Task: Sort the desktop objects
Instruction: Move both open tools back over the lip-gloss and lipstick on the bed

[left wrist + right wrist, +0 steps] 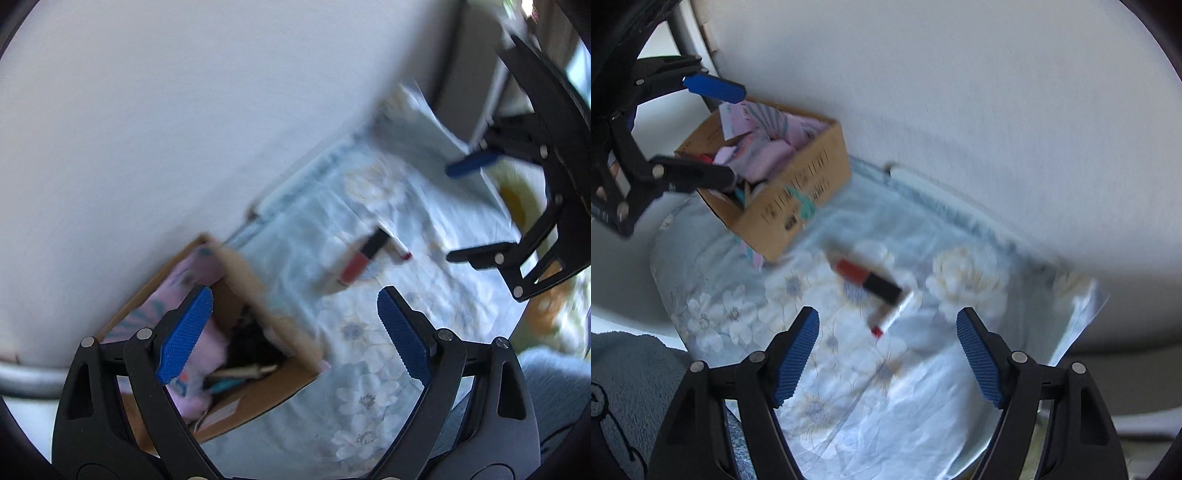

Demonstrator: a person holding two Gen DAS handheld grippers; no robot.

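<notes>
A cardboard box (798,192) holding pink packets and small items stands on a floral cloth against the wall; it also shows in the left wrist view (266,391). A red-and-black tube (868,278) and a thin white pen with a red tip (894,317) lie on the cloth right of the box; the tube (360,260) also shows in the left wrist view. My left gripper (293,332) is open and empty, over the box's right wall. My right gripper (888,350) is open and empty, just short of the pen. Both views are blurred.
The floral cloth (738,314) covers the table by a white wall (960,92). A grey fleece (628,369) lies at the near edge. A yellow object (517,199) sits at the cloth's far end. The other gripper shows in each view (476,214) (716,133).
</notes>
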